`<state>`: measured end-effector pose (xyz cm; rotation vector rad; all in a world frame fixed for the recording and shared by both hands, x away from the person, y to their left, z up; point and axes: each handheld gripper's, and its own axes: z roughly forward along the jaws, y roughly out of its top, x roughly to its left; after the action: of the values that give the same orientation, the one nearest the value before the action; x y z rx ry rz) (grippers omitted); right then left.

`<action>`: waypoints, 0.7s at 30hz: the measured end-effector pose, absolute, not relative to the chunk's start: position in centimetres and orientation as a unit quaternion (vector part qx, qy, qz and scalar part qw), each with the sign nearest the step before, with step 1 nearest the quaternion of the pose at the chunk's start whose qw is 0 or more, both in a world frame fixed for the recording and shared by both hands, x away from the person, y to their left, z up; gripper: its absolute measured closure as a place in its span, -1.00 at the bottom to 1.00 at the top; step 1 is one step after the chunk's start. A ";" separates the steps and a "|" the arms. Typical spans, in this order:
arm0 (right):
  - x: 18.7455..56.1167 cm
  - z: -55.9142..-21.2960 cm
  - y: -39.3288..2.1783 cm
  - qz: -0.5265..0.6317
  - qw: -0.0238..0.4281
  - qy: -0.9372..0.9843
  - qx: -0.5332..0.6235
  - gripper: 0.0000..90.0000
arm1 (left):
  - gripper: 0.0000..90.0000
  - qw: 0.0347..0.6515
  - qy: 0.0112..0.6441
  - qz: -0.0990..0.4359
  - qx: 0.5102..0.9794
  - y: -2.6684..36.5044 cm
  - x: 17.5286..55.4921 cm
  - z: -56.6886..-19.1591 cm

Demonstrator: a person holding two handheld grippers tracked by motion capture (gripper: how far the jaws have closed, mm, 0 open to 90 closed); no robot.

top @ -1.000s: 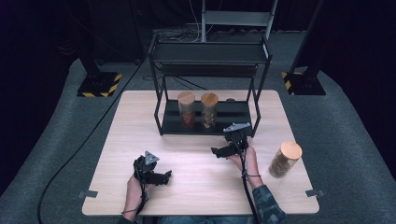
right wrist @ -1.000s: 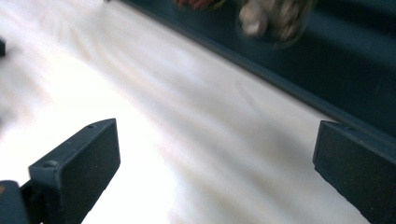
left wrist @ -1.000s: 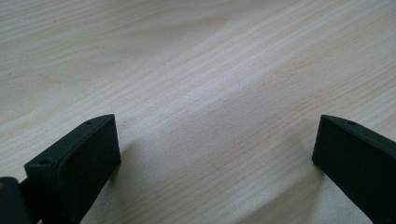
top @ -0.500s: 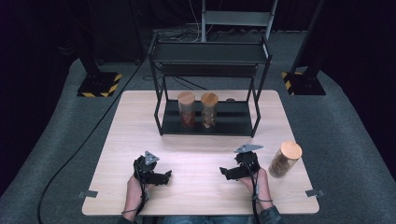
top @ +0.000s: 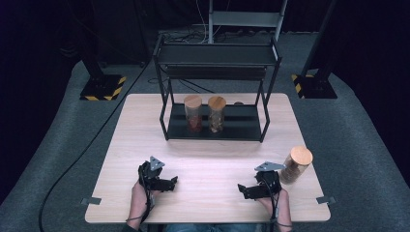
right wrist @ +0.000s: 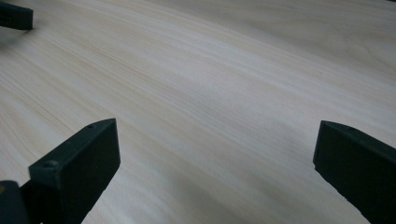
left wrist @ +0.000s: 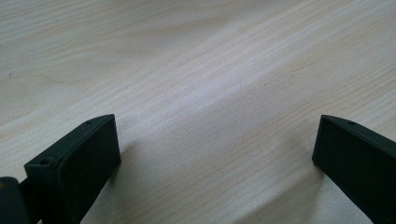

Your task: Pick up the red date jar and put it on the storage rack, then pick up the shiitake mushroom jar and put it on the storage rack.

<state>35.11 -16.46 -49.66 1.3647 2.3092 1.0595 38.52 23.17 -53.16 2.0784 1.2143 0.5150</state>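
Your right gripper [top: 244,189] rests on the table [top: 208,169] with its jaws wide apart and empty. The jar [top: 295,165] stands upright just beside that gripper, behind the jaws rather than between them. Your left gripper [top: 171,182] lies well apart from the jar, jaws likewise spread.

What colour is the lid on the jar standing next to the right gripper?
The lid is light wood-brown, on the jar beside the right gripper; the high view shows it best.

lab recording setup: lone wooden table [top: 208,159], dark backdrop, hazard-taped stand bases [top: 102,88], floor cable [top: 82,154]
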 end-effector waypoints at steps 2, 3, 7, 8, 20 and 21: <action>34.5 -49.7 -17.1 0.364 0.129 0.790 0.475 -1.00 | -1.00 0.333 0.465 0.197 0.796 23.2 38.5 -53.2; 34.2 -49.8 -17.4 0.363 0.130 0.788 0.480 -1.00 | -1.00 0.333 0.465 0.197 0.796 23.2 38.5 -53.2; 33.1 -50.0 -18.9 0.361 0.134 0.778 0.496 -1.00 | -1.00 0.333 0.465 0.197 0.796 23.2 38.5 -53.2; 32.9 -50.0 -19.2 0.358 0.136 0.777 0.500 -1.00 | -1.00 0.333 0.466 0.197 0.796 23.2 38.5 -53.2; 31.1 -49.6 -23.7 0.329 0.164 0.757 0.539 -1.00 | -1.00 0.333 0.466 0.198 0.795 23.1 38.5 -53.2; 31.0 -49.6 -24.0 0.327 0.167 0.755 0.543 -1.00 | -1.00 0.333 0.466 0.198 0.795 23.1 38.5 -53.2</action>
<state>31.01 -24.02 -49.57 1.5447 2.1490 0.9312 38.53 23.13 -53.17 2.0770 1.2184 0.5183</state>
